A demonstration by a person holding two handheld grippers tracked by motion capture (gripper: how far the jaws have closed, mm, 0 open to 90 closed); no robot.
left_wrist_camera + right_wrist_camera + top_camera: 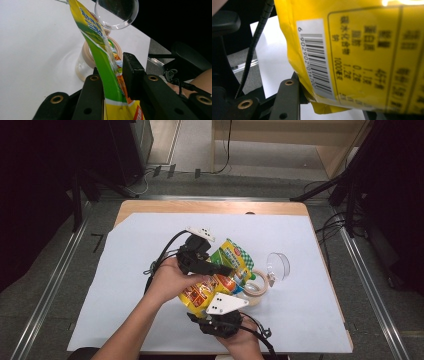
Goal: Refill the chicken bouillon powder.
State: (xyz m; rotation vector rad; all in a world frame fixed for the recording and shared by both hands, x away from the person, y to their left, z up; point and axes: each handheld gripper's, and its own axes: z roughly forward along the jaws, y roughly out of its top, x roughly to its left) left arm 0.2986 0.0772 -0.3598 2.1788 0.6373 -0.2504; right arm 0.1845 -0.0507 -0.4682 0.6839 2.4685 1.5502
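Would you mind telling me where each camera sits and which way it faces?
High view: above the table, looking forward and down; both forearms, left gripper, right gripper.
Left gripper view: on that gripper, along its jaws past the pouch to the tape roll and glass.
Right gripper view: on that gripper, facing the pouch's barcode.
All share the pouch.

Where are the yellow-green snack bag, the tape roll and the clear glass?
snack bag [231, 256]: high view, its green upper panel.
tape roll [258, 289]: high view, its beige ring, right side.
clear glass [117, 11]: left gripper view, its rounded bowl.
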